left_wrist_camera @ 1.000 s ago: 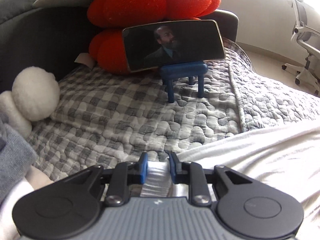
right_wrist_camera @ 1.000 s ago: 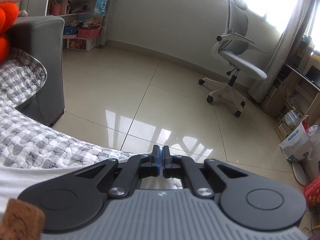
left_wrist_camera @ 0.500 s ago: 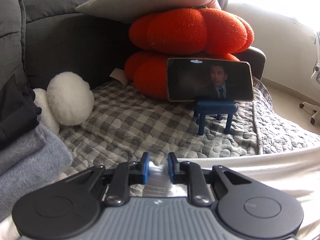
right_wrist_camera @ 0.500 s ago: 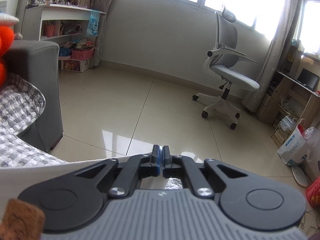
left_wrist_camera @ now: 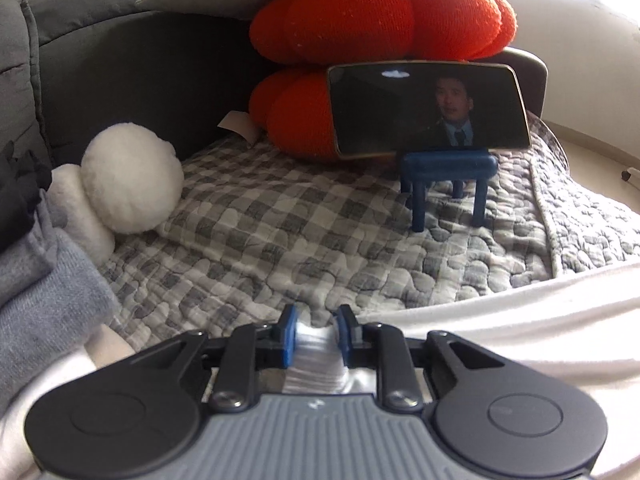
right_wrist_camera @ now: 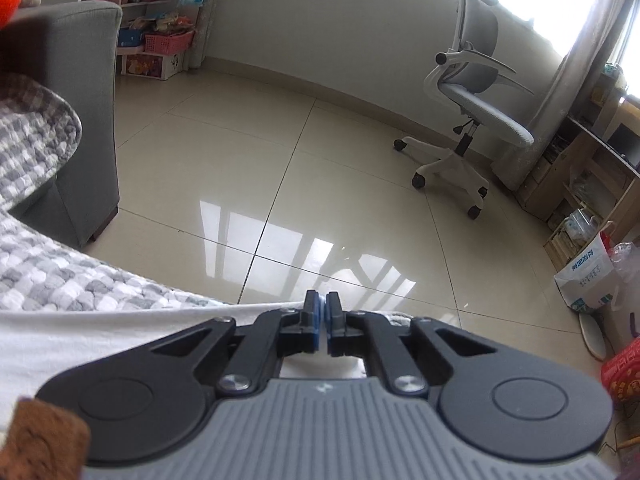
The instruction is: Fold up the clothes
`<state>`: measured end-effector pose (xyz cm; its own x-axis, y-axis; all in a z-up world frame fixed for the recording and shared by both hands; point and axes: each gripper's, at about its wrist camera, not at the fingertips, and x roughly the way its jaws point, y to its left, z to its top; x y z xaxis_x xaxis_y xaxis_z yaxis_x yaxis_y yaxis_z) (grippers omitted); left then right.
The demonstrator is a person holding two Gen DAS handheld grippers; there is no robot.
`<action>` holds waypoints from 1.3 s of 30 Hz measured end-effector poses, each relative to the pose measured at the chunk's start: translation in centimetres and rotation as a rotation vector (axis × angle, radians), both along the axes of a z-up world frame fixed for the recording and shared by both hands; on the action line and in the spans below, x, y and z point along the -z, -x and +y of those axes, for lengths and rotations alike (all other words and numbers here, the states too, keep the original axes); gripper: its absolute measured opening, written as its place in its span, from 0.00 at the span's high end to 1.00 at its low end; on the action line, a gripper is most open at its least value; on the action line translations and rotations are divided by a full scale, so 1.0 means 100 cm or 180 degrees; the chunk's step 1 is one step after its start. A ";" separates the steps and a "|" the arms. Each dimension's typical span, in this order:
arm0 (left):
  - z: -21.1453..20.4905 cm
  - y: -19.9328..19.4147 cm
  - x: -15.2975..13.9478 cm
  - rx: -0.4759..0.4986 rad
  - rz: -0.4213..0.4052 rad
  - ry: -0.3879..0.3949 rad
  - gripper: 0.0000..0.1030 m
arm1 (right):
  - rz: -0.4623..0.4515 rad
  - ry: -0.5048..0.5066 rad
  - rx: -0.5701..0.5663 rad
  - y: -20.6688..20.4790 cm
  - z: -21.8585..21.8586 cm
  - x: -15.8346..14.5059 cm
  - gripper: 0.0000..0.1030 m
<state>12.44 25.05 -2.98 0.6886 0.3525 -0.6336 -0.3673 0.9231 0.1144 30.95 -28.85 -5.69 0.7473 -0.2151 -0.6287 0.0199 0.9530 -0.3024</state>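
A white garment [left_wrist_camera: 500, 320] lies spread over the checked quilt [left_wrist_camera: 280, 248] on the sofa, at the lower right of the left wrist view. My left gripper [left_wrist_camera: 317, 330] has a bunched ridge of that cloth between its blue pads, which still touch it while the jaws are opening. In the right wrist view the same white garment [right_wrist_camera: 100, 340] stretches from the left edge to my right gripper [right_wrist_camera: 322, 320] at the sofa's front edge. Its jaws are opening: a thin gap shows between the pads and no cloth is visibly pressed there.
A phone [left_wrist_camera: 428, 110] on a blue stand [left_wrist_camera: 448, 168] leans against orange cushions [left_wrist_camera: 384, 12]. A white plush [left_wrist_camera: 128, 176] and stacked grey clothes [left_wrist_camera: 40, 292] are at the left. Beyond the sofa are a tiled floor [right_wrist_camera: 280, 160], an office chair [right_wrist_camera: 468, 112] and a bag [right_wrist_camera: 588, 276].
The right pads, pressed together before, now stand slightly apart, and that gripper has dipped toward the quilt. The left pads stand a little wider around the cloth ridge, and the left view has swung.
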 end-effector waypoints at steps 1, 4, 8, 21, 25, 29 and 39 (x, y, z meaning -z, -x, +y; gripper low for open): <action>0.001 0.001 -0.002 0.0014 -0.0011 0.0036 0.73 | 0.0003 -0.0013 -0.0027 0.003 -0.001 0.000 0.82; 0.009 0.009 -0.013 -0.0047 -0.0084 0.0105 0.61 | -0.0152 -0.0193 -0.0042 0.021 -0.010 -0.017 0.49; 0.010 0.027 -0.030 -0.0107 -0.0184 0.0145 0.59 | -0.0200 -0.0493 0.0014 0.048 -0.024 -0.043 0.49; -0.108 0.095 -0.054 0.1407 -0.0329 0.0816 0.58 | 0.0789 -0.2316 -0.1006 0.151 0.032 -0.033 0.49; -0.153 0.089 -0.042 0.1767 -0.0217 0.0765 0.65 | 0.0942 -0.2415 -0.1367 0.159 0.090 -0.027 0.49; -0.179 0.077 -0.031 0.1877 -0.0078 0.0570 0.66 | 0.1096 -0.2513 -0.1600 0.169 0.124 -0.017 0.49; -0.176 0.090 -0.032 0.2078 -0.0197 0.0490 0.98 | 0.0728 -0.2792 -0.1044 0.152 0.104 -0.003 0.56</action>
